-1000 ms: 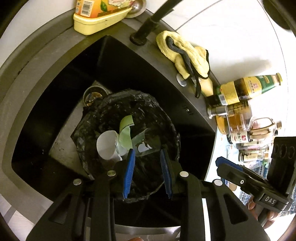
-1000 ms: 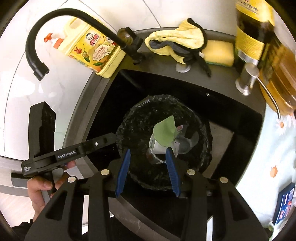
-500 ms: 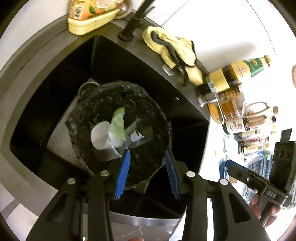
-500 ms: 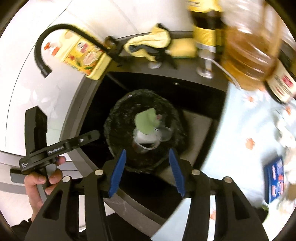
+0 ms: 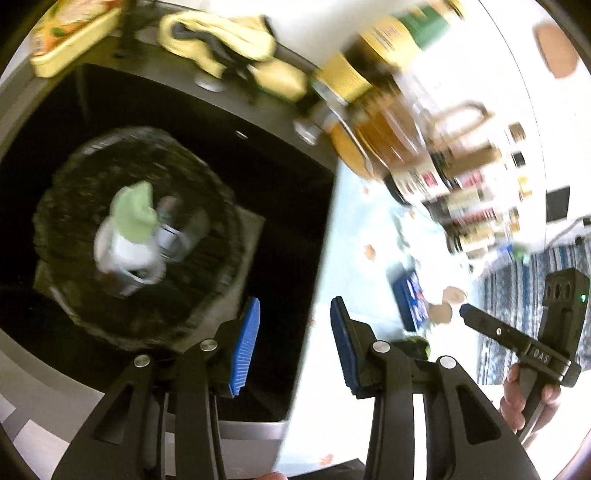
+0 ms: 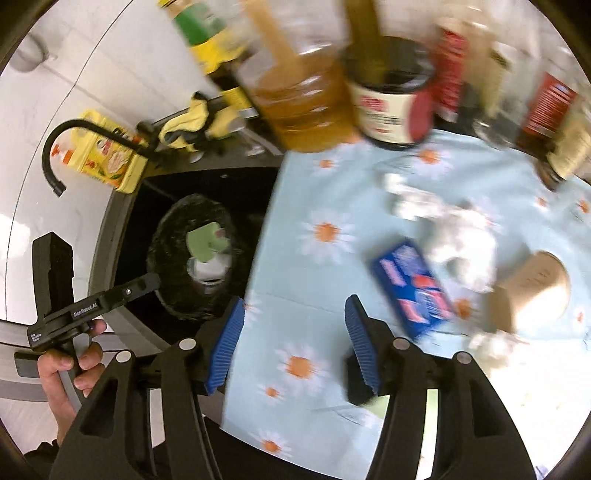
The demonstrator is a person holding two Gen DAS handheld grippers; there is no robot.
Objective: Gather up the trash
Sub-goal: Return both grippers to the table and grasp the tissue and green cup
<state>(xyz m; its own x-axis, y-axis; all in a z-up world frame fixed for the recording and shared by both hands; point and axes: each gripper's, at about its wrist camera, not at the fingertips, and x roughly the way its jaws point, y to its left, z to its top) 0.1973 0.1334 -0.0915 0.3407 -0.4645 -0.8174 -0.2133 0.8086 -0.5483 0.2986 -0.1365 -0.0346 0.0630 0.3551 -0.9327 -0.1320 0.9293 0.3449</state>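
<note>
1. Left wrist view is looking down over the edge of the black sink (image 5: 280,173); the left gripper (image 5: 295,343) is sitting with its blue pads spread apart, nothing between them; one pad is hanging over the sink, the other over the counter.
2. Black bin bag (image 5: 207,192) is sitting inside the sink with trash already in it: a pale green scrap (image 5: 135,214) lying on top of a white cup (image 5: 125,254); all a bit blurry.
3. Right wrist view is showing what the left one is mostly missing: a light blue daisy-print tablecloth (image 6: 325,232) with a blue packet (image 6: 412,288), crumpled white paper (image 6: 461,240) and a brown paper cup (image 6: 535,291) lying on it; the packet is lying just beside the white paper.
4. Right gripper (image 6: 291,339) is hovering above the cloth, pads wide apart and holding nothing; the packet is lying just past its right pad.
5. Each view is catching the other handle in a hand; the right one is also showing the black faucet (image 6: 70,140) and yellow soap bottle (image 6: 107,158) behind the sink.
6. Back of the counter is crowded with blurred oil and sauce bottles (image 6: 306,96); a yellow cloth (image 5: 218,33) is lying on the sink rim; the wall is looking white.
</note>
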